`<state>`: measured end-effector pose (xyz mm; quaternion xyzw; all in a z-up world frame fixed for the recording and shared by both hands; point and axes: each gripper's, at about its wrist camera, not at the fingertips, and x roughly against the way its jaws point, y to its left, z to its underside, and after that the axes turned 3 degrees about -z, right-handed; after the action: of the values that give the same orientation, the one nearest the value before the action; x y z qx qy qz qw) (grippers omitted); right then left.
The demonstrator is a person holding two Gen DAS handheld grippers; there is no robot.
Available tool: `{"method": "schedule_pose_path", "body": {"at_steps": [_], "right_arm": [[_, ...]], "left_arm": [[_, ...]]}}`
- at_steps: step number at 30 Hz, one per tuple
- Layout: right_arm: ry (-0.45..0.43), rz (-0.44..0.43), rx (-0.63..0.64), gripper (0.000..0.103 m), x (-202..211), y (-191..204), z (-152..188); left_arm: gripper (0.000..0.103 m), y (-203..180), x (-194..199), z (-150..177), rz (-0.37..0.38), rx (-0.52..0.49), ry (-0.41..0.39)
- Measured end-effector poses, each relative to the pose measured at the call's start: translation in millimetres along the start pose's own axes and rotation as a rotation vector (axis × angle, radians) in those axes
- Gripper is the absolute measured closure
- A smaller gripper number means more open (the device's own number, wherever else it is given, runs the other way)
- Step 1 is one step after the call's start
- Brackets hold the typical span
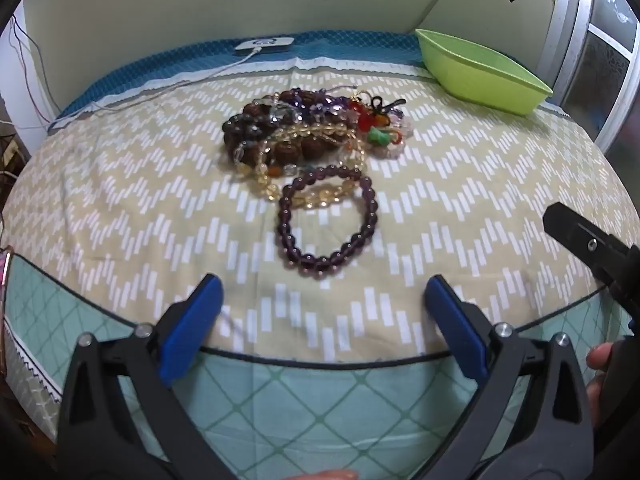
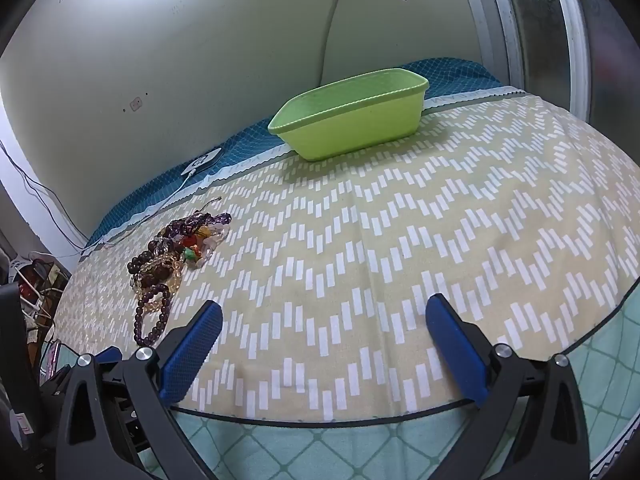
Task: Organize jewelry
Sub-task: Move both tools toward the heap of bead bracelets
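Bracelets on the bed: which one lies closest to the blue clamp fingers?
The dark purple bead bracelet. It lies spread open as a ring at the front of the jewelry heap, nearest the open left gripper, while the others sit tangled behind it.

The tangled bead pile (image 1: 304, 132) hides how many separate bracelets lie in it.
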<state>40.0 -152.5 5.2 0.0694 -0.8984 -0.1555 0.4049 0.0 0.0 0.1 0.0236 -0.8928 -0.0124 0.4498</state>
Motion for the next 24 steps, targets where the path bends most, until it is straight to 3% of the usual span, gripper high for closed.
{"method": "schedule_pose_path", "body": {"at_steps": [14,16,21,24], "right_arm": [[-0.003,-0.007,-0.002,0.020,0.4,-5.1,-1.2],[0.004,-0.010,0.003,0.020,0.4,-6.4,-1.4],[-0.063,0.007,0.167,0.022,18.3,22.4,-9.8],[-0.039,-0.039,0.257,0.045,13.6,39.3,-16.8]], "left_arm": [[0.006,2.7,1.7,0.5,0.031,-0.017,-0.002],[0.006,16.8,8.9,2.0,0.085,-0.033,-0.016],[0.006,60.2,28.3,-8.4,0.076,0.028,-0.101],[0.008,95.8,28.9,-25.9,0.098,0.078,-0.107]]}}
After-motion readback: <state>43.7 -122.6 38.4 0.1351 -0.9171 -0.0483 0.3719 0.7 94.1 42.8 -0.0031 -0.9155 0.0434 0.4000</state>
